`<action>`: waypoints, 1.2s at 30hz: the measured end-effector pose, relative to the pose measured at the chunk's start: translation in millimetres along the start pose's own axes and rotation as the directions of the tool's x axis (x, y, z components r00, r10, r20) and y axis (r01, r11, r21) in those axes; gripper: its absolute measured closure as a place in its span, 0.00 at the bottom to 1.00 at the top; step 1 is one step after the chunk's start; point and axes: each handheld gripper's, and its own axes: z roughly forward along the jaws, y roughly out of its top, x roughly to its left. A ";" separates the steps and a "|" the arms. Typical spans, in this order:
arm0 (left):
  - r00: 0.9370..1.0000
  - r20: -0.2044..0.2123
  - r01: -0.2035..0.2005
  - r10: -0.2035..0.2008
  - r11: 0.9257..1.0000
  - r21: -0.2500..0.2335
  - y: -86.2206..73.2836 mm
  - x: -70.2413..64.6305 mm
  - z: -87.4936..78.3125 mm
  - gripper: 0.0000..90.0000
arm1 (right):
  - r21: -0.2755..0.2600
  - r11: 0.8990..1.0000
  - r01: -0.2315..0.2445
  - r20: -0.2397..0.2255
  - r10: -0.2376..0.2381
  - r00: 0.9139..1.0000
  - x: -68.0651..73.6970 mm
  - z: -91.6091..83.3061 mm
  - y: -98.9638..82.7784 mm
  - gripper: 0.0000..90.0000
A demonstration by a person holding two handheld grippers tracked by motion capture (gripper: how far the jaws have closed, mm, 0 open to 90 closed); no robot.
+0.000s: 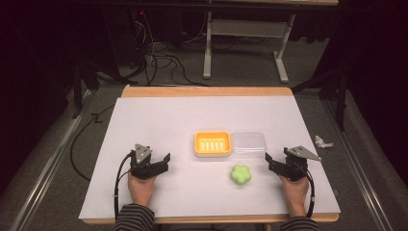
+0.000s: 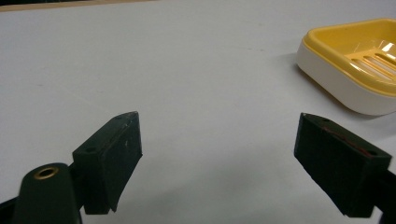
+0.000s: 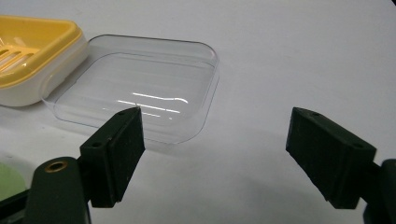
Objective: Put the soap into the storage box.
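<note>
High view, layout: I see a white surface (image 1: 159,120) with a yellow soap dish (image 1: 212,143) near its middle and a clear lid (image 1: 248,144) touching the dish's right side.
High view, soap: a green flower-shaped soap (image 1: 241,174) lies on the surface just in front of the lid, apart from the dish and nearer to my right hand.
High view, left tongs: my left tongs (image 1: 166,161) rest low on the surface, left of the dish and near it, jaws parted, holding nothing.
High view, right tongs: my right tongs (image 1: 270,162) sit just right of the soap, jaws parted, holding nothing.
Left gripper view: the two black jaws stand wide apart over bare surface; the soap dish (image 2: 355,65) sits ahead at the right, its slotted tray empty.
Right gripper view: the jaws stand wide apart and empty; the clear lid (image 3: 140,84) lies ahead, hollow side up, touching the dish (image 3: 32,51); a green edge of the soap (image 3: 9,182) shows at bottom left.
Progress, my judgement: nothing is done so far. The soap is not in the dish and the lid is off.
Left to do, my judgement: grip the soap, set it in the tray, then fit the lid.
</note>
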 end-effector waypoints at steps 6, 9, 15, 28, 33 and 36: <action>1.000 -0.001 -0.002 0.002 1.000 0.004 -0.1 0.1 0.2 0.18 | 0.001 1.000 0.010 0.001 -0.010 1.000 0.3 0.4 0.2 0.22; 1.000 -0.001 -0.003 0.003 1.000 0.004 -0.3 -0.1 0.4 0.18 | 0.005 1.000 0.011 0.002 -0.011 1.000 0.5 0.7 0.3 0.23; 1.000 -0.004 0.000 0.000 1.000 0.011 -0.3 0.3 1.3 0.18 | -0.013 0.999 0.036 -0.022 -0.036 0.999 3.0 -1.5 -0.4 0.21; 1.000 0.017 0.009 -0.010 1.000 0.010 0.5 0.2 -0.4 0.20 | -0.027 1.000 -0.005 0.001 0.005 1.000 0.3 -4.6 0.5 0.21; 1.000 0.011 0.014 -0.014 1.000 0.007 0.6 0.2 0.4 0.19 | -0.050 0.998 -0.027 0.011 0.028 1.000 -2.3 -9.8 1.4 0.20; 1.000 0.013 0.015 -0.016 1.000 0.008 0.6 0.2 0.3 0.19 | -0.048 0.999 -0.015 0.001 0.015 1.000 0.2 -13.1 1.2 0.18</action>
